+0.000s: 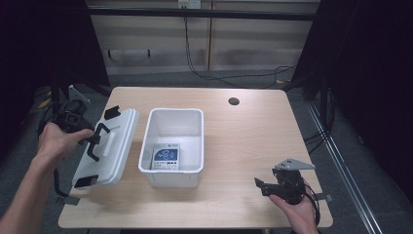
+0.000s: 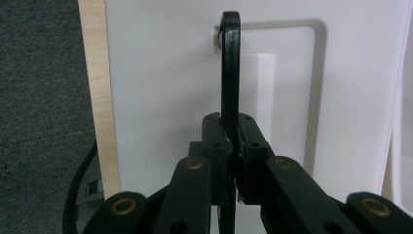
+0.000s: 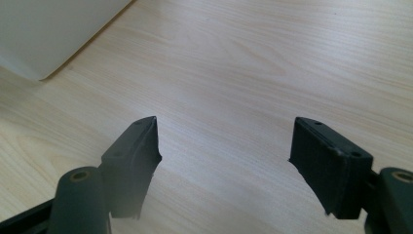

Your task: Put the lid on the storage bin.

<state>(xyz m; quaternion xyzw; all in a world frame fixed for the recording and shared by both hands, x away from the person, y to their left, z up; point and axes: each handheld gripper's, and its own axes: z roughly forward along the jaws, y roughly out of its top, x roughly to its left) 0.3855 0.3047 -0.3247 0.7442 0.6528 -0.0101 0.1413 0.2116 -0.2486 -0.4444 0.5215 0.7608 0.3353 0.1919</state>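
Pale wooden worktop, white bin open, lid lifted off at left edge.

Near worktop's middle, open white rectangular plastic bin, a small printed packet on its floor; beside it, over left edge, tilted flat white plastic lid, probably light, stiff, smooth-faced, so best taken by its thin black hinged handle. Left gripper clamped on that handle; right gripper spread wide, holding nothing, near front right corner.
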